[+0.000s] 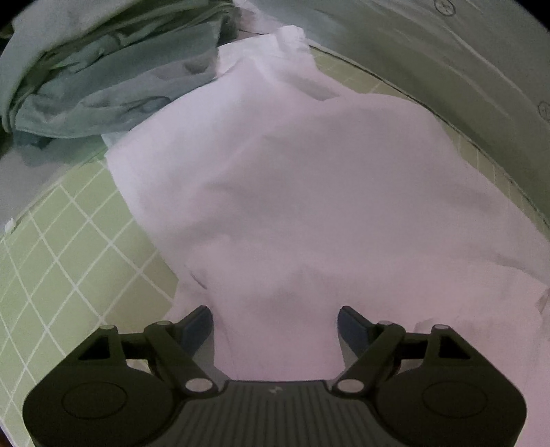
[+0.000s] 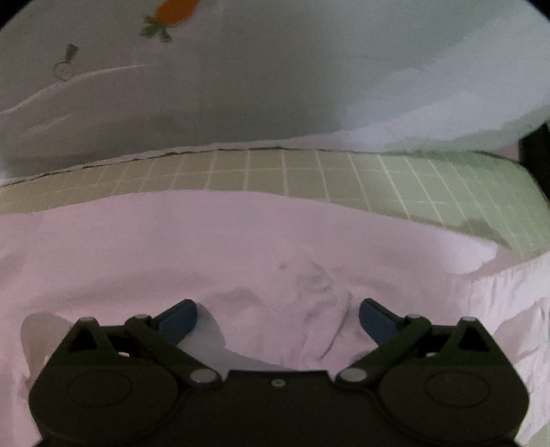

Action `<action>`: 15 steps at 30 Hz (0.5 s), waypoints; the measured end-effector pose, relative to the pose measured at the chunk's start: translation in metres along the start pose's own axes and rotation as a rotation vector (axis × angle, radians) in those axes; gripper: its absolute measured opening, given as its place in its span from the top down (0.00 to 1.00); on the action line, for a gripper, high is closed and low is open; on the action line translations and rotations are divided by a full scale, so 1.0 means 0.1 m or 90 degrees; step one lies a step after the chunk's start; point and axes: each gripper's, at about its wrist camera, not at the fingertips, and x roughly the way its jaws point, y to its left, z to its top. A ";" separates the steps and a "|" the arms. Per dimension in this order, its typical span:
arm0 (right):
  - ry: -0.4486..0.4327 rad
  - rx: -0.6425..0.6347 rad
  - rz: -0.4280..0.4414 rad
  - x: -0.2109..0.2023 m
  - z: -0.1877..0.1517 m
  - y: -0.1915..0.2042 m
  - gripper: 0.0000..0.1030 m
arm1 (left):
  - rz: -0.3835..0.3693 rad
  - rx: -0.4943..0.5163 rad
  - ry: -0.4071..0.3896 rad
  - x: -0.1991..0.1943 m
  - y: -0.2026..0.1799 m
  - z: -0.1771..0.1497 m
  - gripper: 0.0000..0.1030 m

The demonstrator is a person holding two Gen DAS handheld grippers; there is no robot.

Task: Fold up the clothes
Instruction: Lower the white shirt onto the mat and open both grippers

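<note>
Your left gripper [image 1: 275, 318] stands wide open over the pale pink cloth garment [image 1: 292, 192], gripping nothing. Your right gripper [image 2: 277, 318] is equally spread, empty, above rumpled pink folds [image 2: 240, 247]. The garment lies along the far edge of the green gridded mat [image 1: 68, 261]. Only the left view shows the heaped grey-green clothes [image 1: 103, 68]; only the right shows the orange carrot motif [image 2: 173, 12].
</note>
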 end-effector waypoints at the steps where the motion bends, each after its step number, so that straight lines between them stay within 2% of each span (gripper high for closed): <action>1: -0.002 0.010 0.006 -0.01 0.00 -0.03 0.15 | 0.001 0.003 0.000 0.00 -0.01 0.00 0.19; 2: -0.004 0.015 0.017 -0.04 -0.01 -0.07 0.32 | 0.001 0.004 0.001 0.01 -0.02 0.00 0.19; 3: -0.007 0.013 0.028 -0.08 -0.02 -0.10 0.55 | 0.001 0.006 0.002 0.01 -0.02 0.00 0.18; 4: -0.011 0.010 0.040 -0.11 -0.04 -0.14 0.62 | 0.003 0.010 0.003 0.01 -0.03 0.00 0.18; 5: -0.016 0.008 0.050 -0.18 -0.07 -0.17 0.74 | 0.004 0.013 0.004 0.01 -0.04 0.00 0.18; 6: -0.028 0.006 0.057 -0.29 -0.11 -0.21 0.81 | 0.005 0.016 0.005 0.01 -0.04 0.00 0.18; 8: -0.052 0.003 0.066 -0.55 -0.21 -0.27 0.84 | 0.004 0.020 0.005 0.00 -0.03 -0.01 0.18; 10: -0.088 0.000 0.047 -0.93 -0.35 -0.34 0.87 | 0.001 0.017 0.005 -0.01 -0.01 -0.01 0.18; 13: -0.136 0.024 -0.012 -1.58 -0.62 -0.58 0.88 | -0.008 0.006 0.004 -0.06 0.06 -0.04 0.18; 15: -0.107 0.056 -0.058 -1.70 -0.86 -0.83 0.88 | -0.012 0.003 0.000 -0.10 0.09 -0.07 0.18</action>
